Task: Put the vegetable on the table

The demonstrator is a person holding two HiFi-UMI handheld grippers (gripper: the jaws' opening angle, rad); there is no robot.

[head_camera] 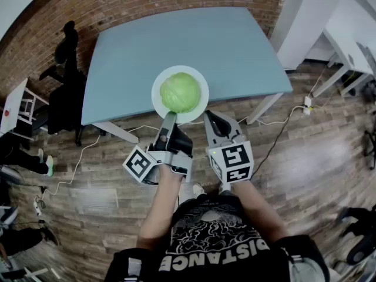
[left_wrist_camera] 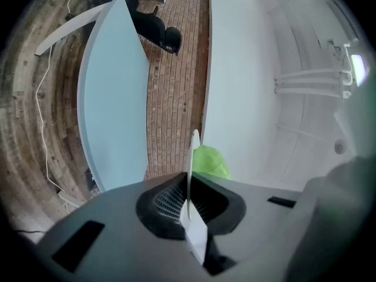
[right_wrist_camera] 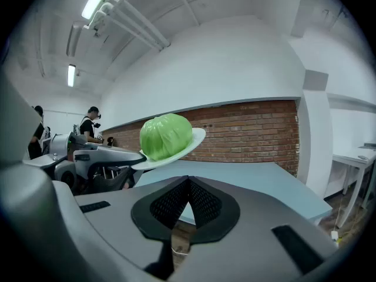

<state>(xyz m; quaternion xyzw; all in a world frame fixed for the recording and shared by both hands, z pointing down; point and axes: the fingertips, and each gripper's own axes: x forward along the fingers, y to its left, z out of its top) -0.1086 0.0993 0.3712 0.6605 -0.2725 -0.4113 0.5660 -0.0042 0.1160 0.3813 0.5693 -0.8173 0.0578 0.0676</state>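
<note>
One vegetable is held aloft, not yet set down.
The cabbage [head_camera: 180, 91] is seen lying on a white plate [head_camera: 202, 103], which is held in the air over the near edge of the counter [head_camera: 235, 51]; the plate's rim is pinched by the jaws of the left gripper [head_camera: 168, 120]. The jaws of the right gripper [head_camera: 212, 120] are pressed together on nothing, just short of that edge. Lowering onto the counter is judged to be left.
</note>
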